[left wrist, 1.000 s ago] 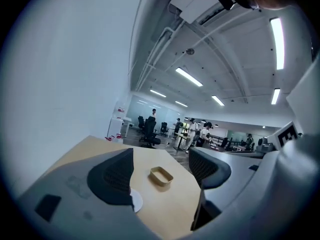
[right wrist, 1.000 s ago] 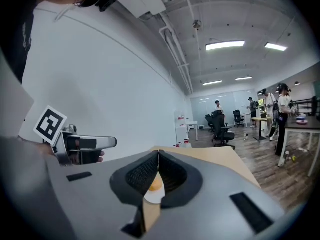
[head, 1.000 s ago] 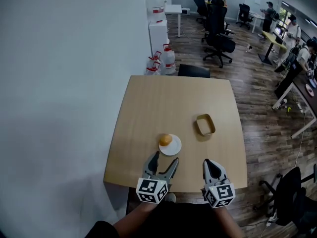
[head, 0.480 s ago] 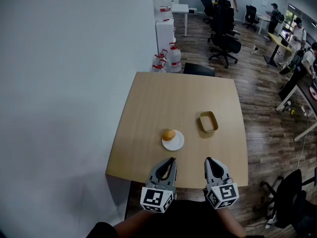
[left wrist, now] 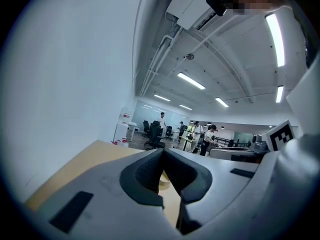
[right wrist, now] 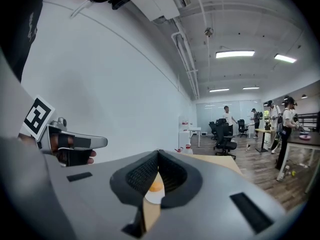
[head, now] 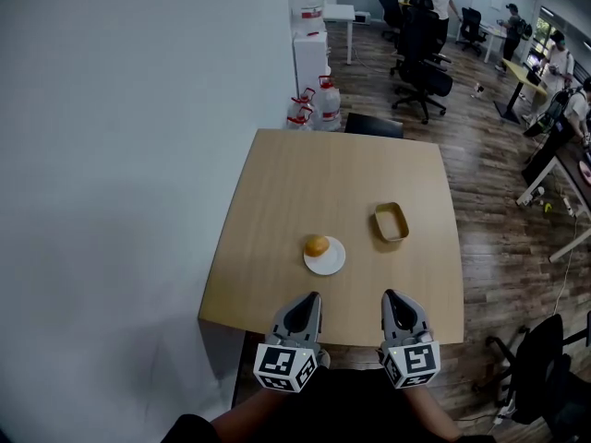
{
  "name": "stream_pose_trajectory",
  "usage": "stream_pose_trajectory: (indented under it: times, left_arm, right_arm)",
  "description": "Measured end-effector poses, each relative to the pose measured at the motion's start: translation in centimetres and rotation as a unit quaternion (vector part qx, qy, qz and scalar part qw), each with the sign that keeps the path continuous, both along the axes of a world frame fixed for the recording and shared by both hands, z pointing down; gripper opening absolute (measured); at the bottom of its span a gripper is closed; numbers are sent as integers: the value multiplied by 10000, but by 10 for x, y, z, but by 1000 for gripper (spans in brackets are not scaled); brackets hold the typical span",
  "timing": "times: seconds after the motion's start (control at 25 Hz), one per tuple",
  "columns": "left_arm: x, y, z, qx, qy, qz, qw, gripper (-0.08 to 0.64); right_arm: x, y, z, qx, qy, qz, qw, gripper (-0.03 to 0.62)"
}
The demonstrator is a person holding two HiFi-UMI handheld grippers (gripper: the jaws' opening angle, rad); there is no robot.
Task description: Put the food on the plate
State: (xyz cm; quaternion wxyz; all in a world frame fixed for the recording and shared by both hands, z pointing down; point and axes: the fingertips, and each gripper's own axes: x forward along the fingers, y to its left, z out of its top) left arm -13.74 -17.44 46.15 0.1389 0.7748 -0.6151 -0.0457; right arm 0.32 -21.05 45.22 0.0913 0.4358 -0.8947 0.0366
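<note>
An orange round food item (head: 317, 245) sits on the left part of a small white plate (head: 330, 263) on the wooden table (head: 277, 201). Both grippers hover at the table's near edge, short of the plate. My left gripper (head: 307, 303) is shut; its jaws have just closed with nothing between them, and they meet at the tips in the left gripper view (left wrist: 163, 152). My right gripper (head: 395, 301) is shut and empty too. Through the gap under its closed tips (right wrist: 158, 153), the food (right wrist: 156, 187) and plate (right wrist: 153, 198) show ahead.
A shallow yellow tray (head: 391, 221) lies on the table right of the plate. A white wall (head: 120, 173) runs along the left. Beyond the far edge stand a black chair (head: 373, 125), water jugs (head: 314, 104), office chairs and several people.
The left gripper's jaws went from wide open to shut, empty. Both grippers drew back slightly from the plate toward the near edge. The food and plate stayed put.
</note>
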Motion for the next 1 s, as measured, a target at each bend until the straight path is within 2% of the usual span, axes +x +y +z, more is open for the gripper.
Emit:
stream_pose_trajectory:
  times: [0.4, 1.0]
  left_arm:
    - [-11, 1, -1, 100, 162, -99, 9998, 14]
    - [-26, -1, 3, 112, 5, -177, 9998, 14]
  right_arm:
    - [4, 1, 3, -6, 47, 80, 10000, 60]
    - [12, -4, 8, 26, 127, 295, 9995, 59]
